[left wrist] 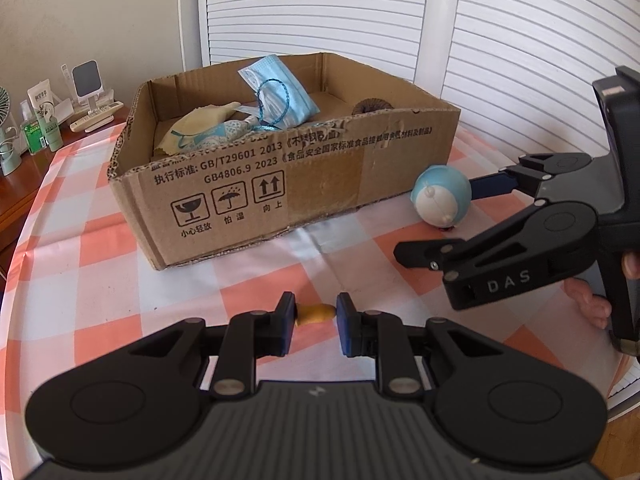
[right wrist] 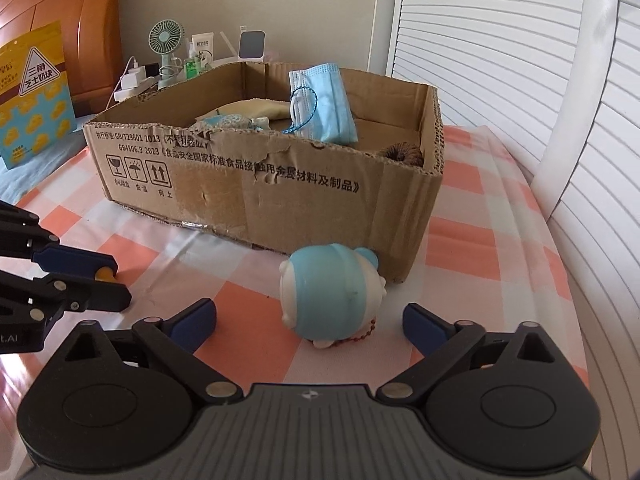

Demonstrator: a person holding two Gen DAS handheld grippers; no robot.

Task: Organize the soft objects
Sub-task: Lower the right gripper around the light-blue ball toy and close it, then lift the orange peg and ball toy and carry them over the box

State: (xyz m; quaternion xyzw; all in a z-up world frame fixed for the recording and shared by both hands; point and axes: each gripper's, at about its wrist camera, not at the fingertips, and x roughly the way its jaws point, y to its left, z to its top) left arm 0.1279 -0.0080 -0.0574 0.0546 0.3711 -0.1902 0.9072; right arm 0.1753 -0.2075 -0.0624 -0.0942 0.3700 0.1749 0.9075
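Checked tablecloth (left wrist: 100, 240) fills the lower frame in both views, peach and white, smooth, faint creases. Centre frame: open cardboard box (left wrist: 320, 184), corrugated, torn top edge, printed front wall. Inside it we see a pleated blue face mask (left wrist: 280, 92) leaning on the back wall, a cream cloth (left wrist: 200, 120) at left, a brown ribbed ring (right wrist: 402, 151) at right.

Step in hand, as we read it: pick up the remaining loose items for the box.

Right wrist view, lower centre: blue-and-white squishy toy (right wrist: 332, 292), rounded, matte, lying on the cloth just beside the box corner. Right gripper (right wrist: 310, 322) has its jaws spread wide either side of it, not touching. Next move calls for closing gently, since it'll deform.

Left gripper (left wrist: 312, 322) is clamped on a small yellow soft piece (left wrist: 316, 314), bottom centre of its view.
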